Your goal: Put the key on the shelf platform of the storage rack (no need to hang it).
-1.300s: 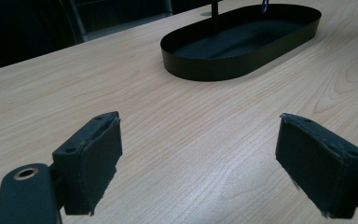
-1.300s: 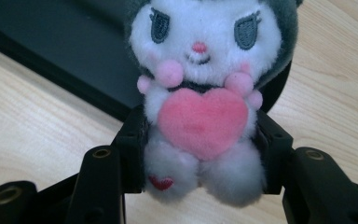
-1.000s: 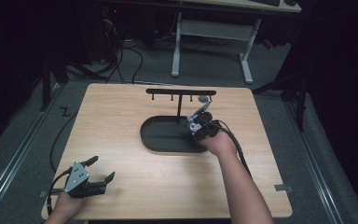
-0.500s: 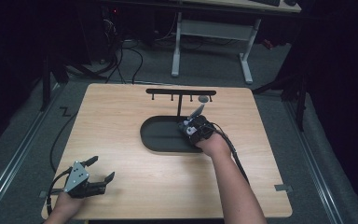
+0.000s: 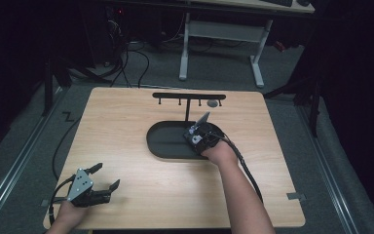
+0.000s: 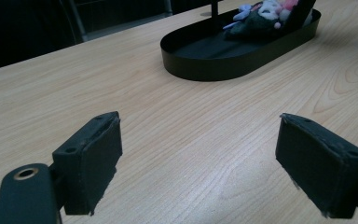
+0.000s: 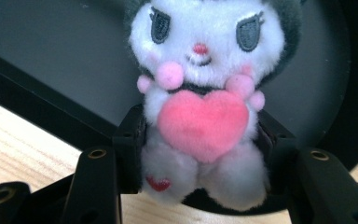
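- The right hand-held gripper [image 7: 200,154] has just been easing its jaws a little, but they still squeeze the plush toy [image 7: 200,93] at its tummy.
- The toy looks soft and light, so hold its middle.
- It sits in the black tray [image 5: 165,146], at its 3 o'clock end.
- The left hand-held gripper [image 6: 205,163] stands wide open over the bench [image 5: 126,122].

A light wooden table [image 5: 141,122] stands on a grey floor [image 5: 341,161]. A black oval tray [image 5: 168,141] rests on the table near its middle, with a black T-shaped hook stand [image 5: 187,97] just behind it. A plush toy [image 7: 200,93] lies in the tray.
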{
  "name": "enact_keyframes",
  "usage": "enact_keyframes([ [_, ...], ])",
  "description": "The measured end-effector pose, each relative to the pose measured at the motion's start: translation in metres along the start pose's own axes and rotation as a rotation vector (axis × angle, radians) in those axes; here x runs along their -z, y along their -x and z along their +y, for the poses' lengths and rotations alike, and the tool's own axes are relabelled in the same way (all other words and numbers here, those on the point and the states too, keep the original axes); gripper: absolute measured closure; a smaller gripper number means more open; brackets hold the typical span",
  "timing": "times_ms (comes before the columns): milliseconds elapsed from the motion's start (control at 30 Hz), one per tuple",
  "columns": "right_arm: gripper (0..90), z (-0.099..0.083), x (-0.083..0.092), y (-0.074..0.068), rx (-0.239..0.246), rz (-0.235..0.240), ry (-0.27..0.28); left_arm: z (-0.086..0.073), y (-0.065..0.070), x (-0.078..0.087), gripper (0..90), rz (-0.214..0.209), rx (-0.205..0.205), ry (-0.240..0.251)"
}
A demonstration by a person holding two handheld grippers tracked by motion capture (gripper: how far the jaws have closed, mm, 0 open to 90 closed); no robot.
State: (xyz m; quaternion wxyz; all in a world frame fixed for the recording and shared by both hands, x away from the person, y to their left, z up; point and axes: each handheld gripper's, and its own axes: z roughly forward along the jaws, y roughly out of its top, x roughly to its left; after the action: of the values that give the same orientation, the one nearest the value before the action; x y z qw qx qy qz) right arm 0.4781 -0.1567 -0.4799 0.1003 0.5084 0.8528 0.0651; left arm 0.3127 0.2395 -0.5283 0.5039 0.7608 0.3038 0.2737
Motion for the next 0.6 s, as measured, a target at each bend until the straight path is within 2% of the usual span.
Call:
enact_keyframes([
  [267, 44.5, 0.002, -0.001, 0.001, -0.011, 0.007, 0.011, 0.000, 0.000, 0.000, 15.4, 0.000, -0.002, 0.001],
  [333, 39.9, 0.002, -0.001, 0.000, -0.014, 0.002, 0.012, 0.000, 0.000, 0.000, 15.4, 0.000, -0.001, 0.000],
  [433, 27.2, 0.001, -0.001, 0.001, -0.025, 0.021, 0.004, 0.000, 0.000, 0.000, 15.4, 0.000, -0.002, 0.001],
  [533, 23.8, 0.000, 0.006, 0.001, -0.019, 0.028, 0.028, 0.000, 0.000, 0.000, 15.4, -0.001, -0.002, 0.000],
  [567, 23.2, 0.000, 0.010, 0.000, -0.054, 0.038, 0.032, 0.000, 0.000, 0.000, 15.4, -0.001, -0.002, 0.000],
  [600, 23.0, 0.000, 0.013, 0.001, -0.045, 0.038, 0.043, 0.000, 0.000, 0.000, 15.4, -0.001, -0.004, -0.001],
])
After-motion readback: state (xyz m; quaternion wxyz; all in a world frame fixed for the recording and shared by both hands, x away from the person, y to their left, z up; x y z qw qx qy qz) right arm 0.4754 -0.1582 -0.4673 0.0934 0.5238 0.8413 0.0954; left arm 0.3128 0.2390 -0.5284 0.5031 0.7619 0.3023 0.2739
